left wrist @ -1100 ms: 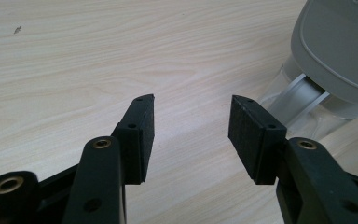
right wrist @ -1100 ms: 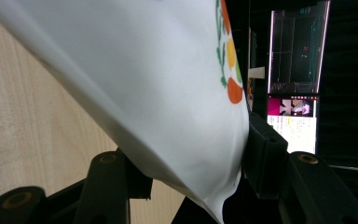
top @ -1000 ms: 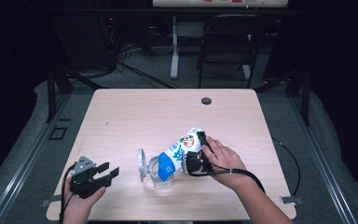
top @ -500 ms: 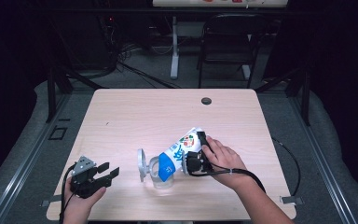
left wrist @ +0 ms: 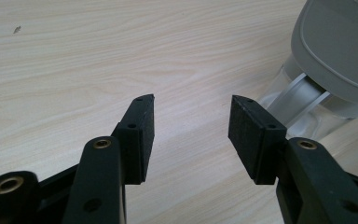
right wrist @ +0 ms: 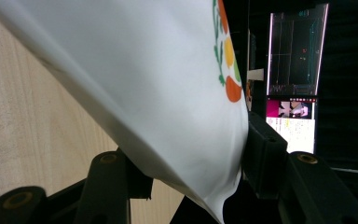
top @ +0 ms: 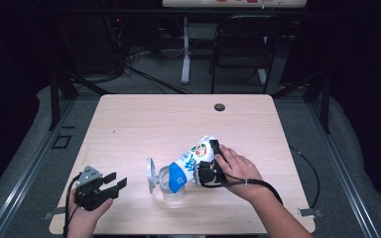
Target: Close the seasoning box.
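A pale wood-grain table [top: 129, 129] stands on grey floor in a dark room; its top has a small dark round hole [top: 220, 107] near the far edge. Beyond it are a black chair [top: 240, 49], a white post [top: 185, 49] and loose cables on the floor. In the right gripper view a lit monitor [right wrist: 292, 79] glows in the dark behind the table.

A white carton [top: 191, 161] with a blue end and a fruit print sits at the near middle of the table, tilted. Its long axis runs on a slant from the far right down to the near left, with the blue end lowest and pointing into a clear jar [top: 171, 188] just below it. A grey lid [top: 150, 174] stands on edge at the jar's left side.

The right gripper [top: 209, 166] pinches the carton near its upper end; in the right gripper view its jaws press on both sides of the white wall, which dents between them.

The left gripper [top: 114, 182] rests near the table's near left corner, aimed at the jar, jaws spread with bare table between them
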